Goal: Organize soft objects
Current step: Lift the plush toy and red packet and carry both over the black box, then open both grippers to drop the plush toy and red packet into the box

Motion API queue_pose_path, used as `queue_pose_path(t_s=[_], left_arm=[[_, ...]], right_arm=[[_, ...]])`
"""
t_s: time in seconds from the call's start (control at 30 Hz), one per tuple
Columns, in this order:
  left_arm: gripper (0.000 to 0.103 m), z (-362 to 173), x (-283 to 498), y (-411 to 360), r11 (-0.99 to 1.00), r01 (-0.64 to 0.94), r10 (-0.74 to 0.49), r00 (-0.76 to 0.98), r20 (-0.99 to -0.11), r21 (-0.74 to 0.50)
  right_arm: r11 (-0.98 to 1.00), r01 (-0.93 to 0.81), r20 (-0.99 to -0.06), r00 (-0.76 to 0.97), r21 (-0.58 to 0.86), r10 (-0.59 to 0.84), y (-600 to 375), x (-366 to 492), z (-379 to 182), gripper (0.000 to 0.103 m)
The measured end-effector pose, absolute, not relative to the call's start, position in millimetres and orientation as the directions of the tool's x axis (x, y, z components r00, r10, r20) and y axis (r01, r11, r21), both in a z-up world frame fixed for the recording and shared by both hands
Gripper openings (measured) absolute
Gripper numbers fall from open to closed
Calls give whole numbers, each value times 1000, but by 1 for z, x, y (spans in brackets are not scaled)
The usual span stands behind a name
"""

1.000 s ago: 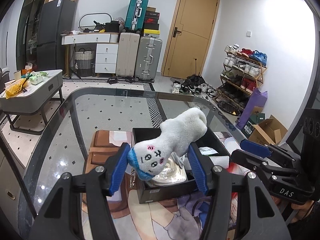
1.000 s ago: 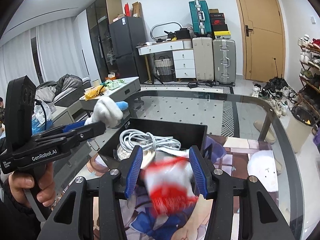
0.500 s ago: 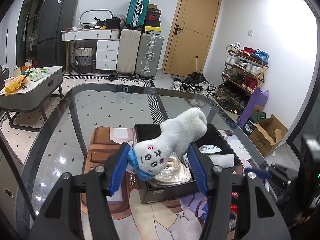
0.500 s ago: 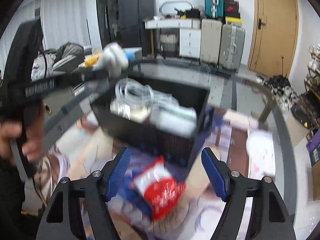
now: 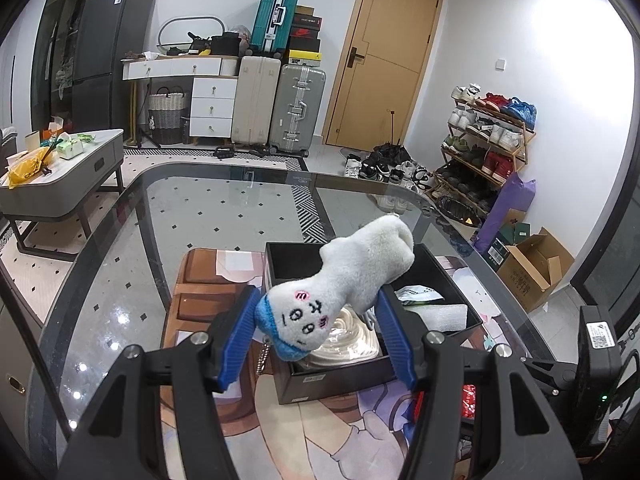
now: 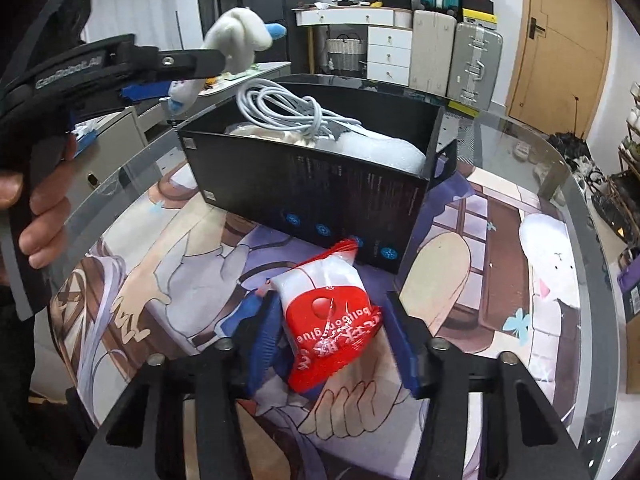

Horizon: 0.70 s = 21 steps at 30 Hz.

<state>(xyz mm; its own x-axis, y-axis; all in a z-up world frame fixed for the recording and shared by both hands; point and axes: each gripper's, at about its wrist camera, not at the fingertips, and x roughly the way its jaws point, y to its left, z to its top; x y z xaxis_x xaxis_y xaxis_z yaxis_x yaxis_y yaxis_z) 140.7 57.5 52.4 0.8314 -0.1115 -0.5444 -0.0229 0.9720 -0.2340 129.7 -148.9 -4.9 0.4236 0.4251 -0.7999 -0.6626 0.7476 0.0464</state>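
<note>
1. The left gripper [image 5: 316,330] is clamped on a white plush toy [image 5: 340,284]; the blue pads [image 5: 240,336] press its lower body from both sides.
2. The toy is held in the air over the near-left part of the black box [image 5: 448,280], with its blue-capped end towards the camera and its embroidered face turned up (legs point away, towards the door).
3. In the right wrist view the same toy [image 6: 236,40] shows at upper left, above the box's [image 6: 320,188] left corner, with the left gripper [image 6: 188,64] in a person's hand [image 6: 36,208].
4. The right gripper [image 6: 332,340] points down at the printed mat [image 6: 500,248] on the glass table [image 5: 120,260]. Its jaws have just been closing around a red-and-white packet [image 6: 328,312].
5. The packet lies on the mat just in front of the box's near wall, its upper seam close to that wall. The left blue pad [image 6: 264,336] lies against the packet's side; the right pad [image 6: 400,344] is close to it, and contact there cannot be confirmed (the edge is blurred).
6. The box stands on the mat and contains a coiled grey cable [image 6: 288,108], a white foam piece [image 6: 380,152] and a cream-coloured bundle [image 5: 344,340].
</note>
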Motion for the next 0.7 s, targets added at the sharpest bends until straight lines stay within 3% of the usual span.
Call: queue_pose_path(t_s=[0.37, 0.7], left_arm=[[58, 51, 142, 60, 971, -25, -112, 831, -545, -236], [58, 48, 150, 61, 972, -31, -106, 826, -553, -231]], right_arm=[[741, -665, -683, 497, 96, 535, -162, 121, 45, 49], [786, -610, -615, 584, 99, 531, -151, 153, 66, 49]])
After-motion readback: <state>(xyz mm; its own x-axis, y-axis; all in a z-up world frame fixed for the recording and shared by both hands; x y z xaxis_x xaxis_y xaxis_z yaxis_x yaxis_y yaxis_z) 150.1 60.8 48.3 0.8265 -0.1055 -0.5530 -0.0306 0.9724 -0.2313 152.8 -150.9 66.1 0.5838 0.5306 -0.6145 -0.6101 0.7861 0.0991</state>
